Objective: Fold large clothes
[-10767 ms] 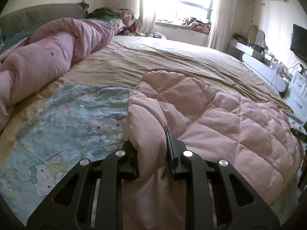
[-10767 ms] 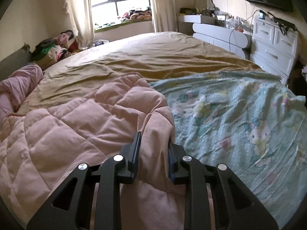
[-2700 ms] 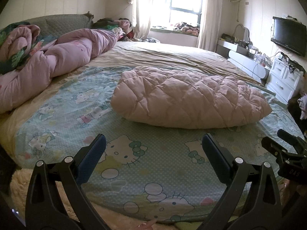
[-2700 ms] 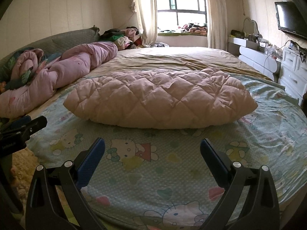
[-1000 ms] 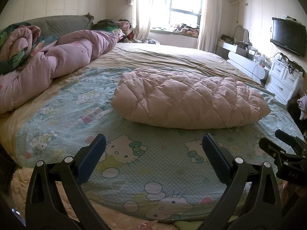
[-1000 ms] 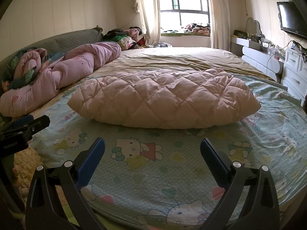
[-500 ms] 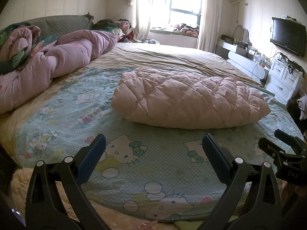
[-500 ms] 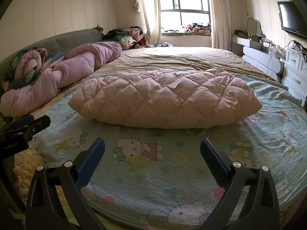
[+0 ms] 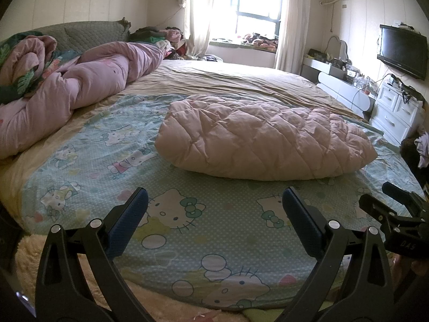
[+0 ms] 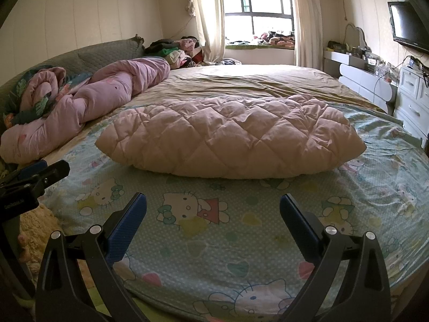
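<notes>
Both grippers, left (image 9: 214, 222) and right (image 10: 213, 220), hover with fingers wide apart, empty, short of the folded pink quilted coat (image 10: 230, 136) on the bed (image 10: 214, 241); any further fold needs matched corner grips.

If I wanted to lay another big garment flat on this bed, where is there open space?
Two bare patches: the cartoon-print sheet between the folded pink quilted garment and the bed's near edge, where both open grippers, left gripper and right gripper, hover; and the tan sheet behind the garment toward the window. The headboard side is crowded by the rolled pink comforter.
</notes>
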`<state>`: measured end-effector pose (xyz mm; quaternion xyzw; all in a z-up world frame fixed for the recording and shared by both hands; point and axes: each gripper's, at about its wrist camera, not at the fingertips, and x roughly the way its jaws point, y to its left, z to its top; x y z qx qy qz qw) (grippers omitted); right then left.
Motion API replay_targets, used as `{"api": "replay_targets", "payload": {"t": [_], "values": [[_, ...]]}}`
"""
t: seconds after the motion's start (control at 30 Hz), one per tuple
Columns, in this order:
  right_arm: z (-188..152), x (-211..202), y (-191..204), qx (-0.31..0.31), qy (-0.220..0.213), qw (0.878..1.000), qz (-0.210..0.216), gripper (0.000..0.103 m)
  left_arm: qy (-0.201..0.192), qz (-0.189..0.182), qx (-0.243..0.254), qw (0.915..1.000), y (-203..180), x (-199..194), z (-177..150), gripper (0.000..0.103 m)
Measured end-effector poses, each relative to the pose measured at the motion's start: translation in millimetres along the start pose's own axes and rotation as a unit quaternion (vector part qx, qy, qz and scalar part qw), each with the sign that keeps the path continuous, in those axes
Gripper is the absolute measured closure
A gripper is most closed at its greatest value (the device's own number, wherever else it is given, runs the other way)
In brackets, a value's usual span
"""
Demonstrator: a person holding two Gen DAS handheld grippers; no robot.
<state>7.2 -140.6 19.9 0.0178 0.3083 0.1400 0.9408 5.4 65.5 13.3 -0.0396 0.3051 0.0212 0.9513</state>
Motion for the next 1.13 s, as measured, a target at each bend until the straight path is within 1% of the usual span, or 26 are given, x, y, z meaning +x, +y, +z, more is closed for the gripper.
{"api": "replay_targets", "payload": {"t": [0.23, 0.53, 0.83, 0.93, 1.0, 1.07, 1.1, 1.13], "values": [[0, 0, -1, 0.000, 0.001, 1.000, 0.000, 0.004, 0.001, 0.000, 0.001, 1.0000, 0, 0, 0, 0.009], [-6, 1, 4, 0.010, 0.007, 1.000, -0.012, 0.004, 0.009, 0.004, 0.003, 0.9999, -4, -2, -2, 0.009], [-4, 0, -13, 0.031, 0.013, 0.999, -0.022, 0.004, 0.015, 0.003, -0.006, 0.9999, 2, -1, -3, 0.009], [-1, -9, -34, 0.066, 0.008, 0.997, -0.028, 0.004, 0.021, -0.005, -0.030, 0.9993, 16, 6, 1, 0.009], [-1, -16, -70, 0.104, 0.000, 0.992, -0.072, 0.004, 0.037, 0.011, -0.059, 0.9975, 38, 17, 12, 0.009], [-7, -22, -120, 0.149, -0.007, 0.979, -0.138, 0.004, 0.044, 0.022, -0.098, 0.9940, 75, 28, 31, 0.009], [-15, -26, -159, 0.187, 0.000, 0.963, -0.192, 0.004, 0.047, 0.030, -0.110, 0.9924, 90, 32, 39, 0.009], [-28, -34, -202, 0.227, 0.003, 0.941, -0.249, 0.004, 0.052, 0.046, -0.121, 0.9902, 115, 39, 52, 0.009]]}}
